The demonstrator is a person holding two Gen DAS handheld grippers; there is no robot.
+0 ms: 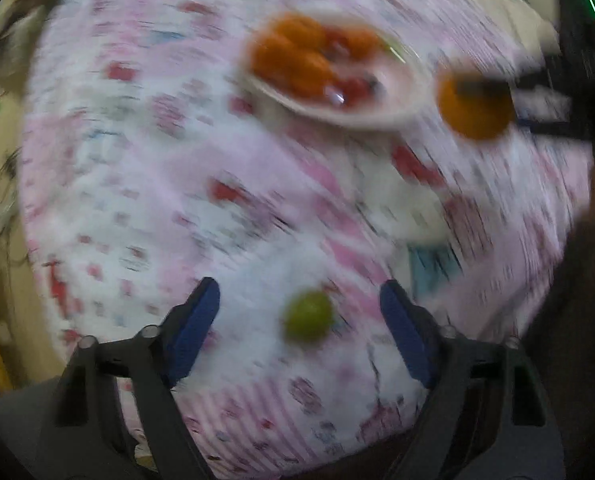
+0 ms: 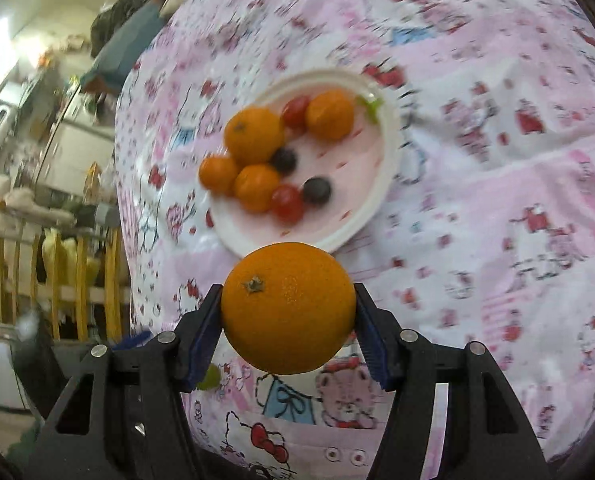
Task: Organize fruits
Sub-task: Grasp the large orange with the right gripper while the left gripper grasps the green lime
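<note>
- Left wrist view, heavily motion-blurred: the left gripper (image 1: 299, 312) has its blue-padded fingers (image 1: 195, 330) spread wide and grips nothing.
- A small green fruit (image 1: 308, 316) lies on the pink patterned cloth (image 1: 137, 160) between those fingers, nearer the left one's side than touching either; contact cannot be confirmed through the blur.
- Farther off, a white plate (image 1: 377, 120) holds several orange fruits (image 1: 293, 58) and red ones; individual count is unclear here.
- Right of the plate, a large orange (image 1: 475, 106) is pinched by the right gripper (image 1: 493, 104), which enters from the right edge.
- Right wrist view, sharper: the right gripper (image 2: 289, 316) is clamped on the orange (image 2: 289, 308), one finger at each side, stem scar facing the camera's left.
- The held orange sits above the near rim of the plate (image 2: 385, 152).
- On the plate: four small oranges (image 2: 254, 135), two cherry tomatoes (image 2: 287, 200), two dark blueberries (image 2: 316, 190) and a green leaf scrap (image 2: 371, 106) at the far rim.
- The green fruit (image 2: 210, 378) peeks out behind the left finger, resting on the cloth (image 2: 477, 200).
</note>
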